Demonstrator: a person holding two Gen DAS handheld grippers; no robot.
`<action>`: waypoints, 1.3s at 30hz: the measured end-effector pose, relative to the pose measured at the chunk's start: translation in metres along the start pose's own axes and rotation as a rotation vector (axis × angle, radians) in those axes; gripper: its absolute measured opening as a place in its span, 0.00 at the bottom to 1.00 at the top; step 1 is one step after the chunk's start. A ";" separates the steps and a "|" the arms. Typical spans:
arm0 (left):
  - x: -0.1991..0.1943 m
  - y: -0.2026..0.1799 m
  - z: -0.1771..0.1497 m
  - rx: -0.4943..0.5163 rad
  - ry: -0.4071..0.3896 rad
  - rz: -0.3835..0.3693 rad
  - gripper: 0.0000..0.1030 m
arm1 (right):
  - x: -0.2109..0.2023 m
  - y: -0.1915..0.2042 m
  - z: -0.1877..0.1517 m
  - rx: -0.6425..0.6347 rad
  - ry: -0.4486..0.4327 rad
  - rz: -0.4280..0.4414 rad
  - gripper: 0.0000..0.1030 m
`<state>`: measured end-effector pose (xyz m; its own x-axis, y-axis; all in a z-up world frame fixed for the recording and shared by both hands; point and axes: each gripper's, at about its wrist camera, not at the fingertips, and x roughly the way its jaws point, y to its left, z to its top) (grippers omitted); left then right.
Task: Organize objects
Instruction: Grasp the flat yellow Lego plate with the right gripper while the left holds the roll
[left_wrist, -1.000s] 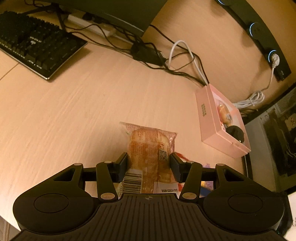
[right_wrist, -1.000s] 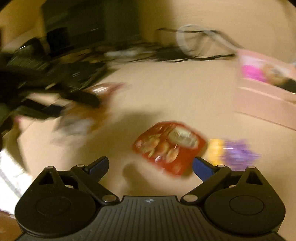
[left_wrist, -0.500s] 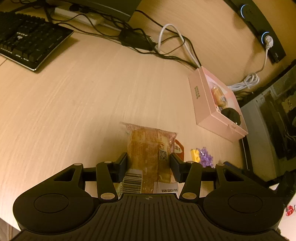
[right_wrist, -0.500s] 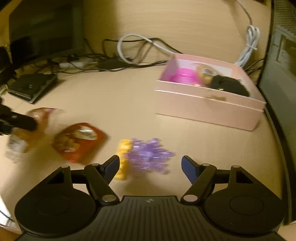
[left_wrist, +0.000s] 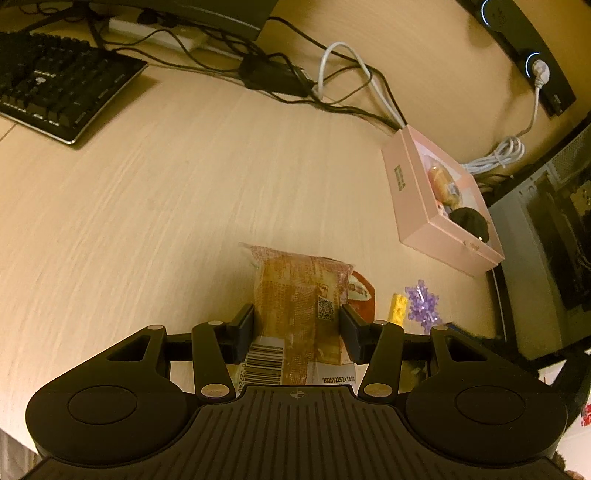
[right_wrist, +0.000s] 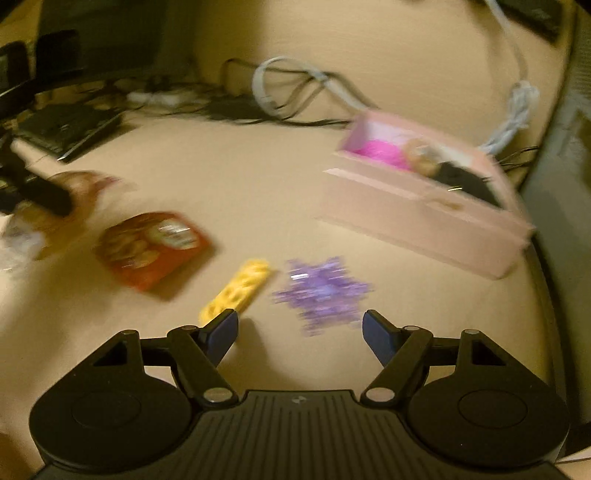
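Note:
My left gripper (left_wrist: 297, 325) is shut on a clear-wrapped bread packet (left_wrist: 295, 295) and holds it above the desk; the packet also shows blurred at the left of the right wrist view (right_wrist: 62, 206). My right gripper (right_wrist: 300, 332) is open and empty, just short of a purple spiky toy (right_wrist: 321, 291) and a yellow brick (right_wrist: 236, 290). A red snack packet (right_wrist: 151, 247) lies left of them. An open pink box (right_wrist: 424, 199) with a pink item, a round toy and a black item stands at the right; it also shows in the left wrist view (left_wrist: 439, 199).
A black keyboard (left_wrist: 55, 85) lies at the far left. Black and white cables (left_wrist: 332, 85) run along the back of the desk. A dark computer case (left_wrist: 546, 243) stands right of the box. The desk's right edge runs beside the pink box.
My right gripper has swung and now faces the purple toy and yellow brick more closely, with motion blur. My left gripper still holds the bread packet, its view shifted slightly.

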<state>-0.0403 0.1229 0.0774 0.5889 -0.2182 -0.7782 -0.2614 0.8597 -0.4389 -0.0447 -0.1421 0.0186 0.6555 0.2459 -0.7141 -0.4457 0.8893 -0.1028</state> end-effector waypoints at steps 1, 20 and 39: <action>-0.001 0.000 0.000 0.002 0.001 0.001 0.52 | -0.002 0.007 0.000 -0.014 -0.007 0.014 0.73; -0.006 -0.019 -0.006 0.114 -0.027 0.046 0.52 | 0.018 0.023 0.018 -0.044 0.024 0.171 0.84; -0.005 -0.010 -0.008 0.082 -0.009 0.042 0.52 | 0.013 0.010 0.011 -0.045 0.034 0.170 0.84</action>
<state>-0.0472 0.1114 0.0822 0.5860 -0.1776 -0.7906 -0.2228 0.9028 -0.3679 -0.0341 -0.1261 0.0159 0.5480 0.3774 -0.7465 -0.5757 0.8176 -0.0093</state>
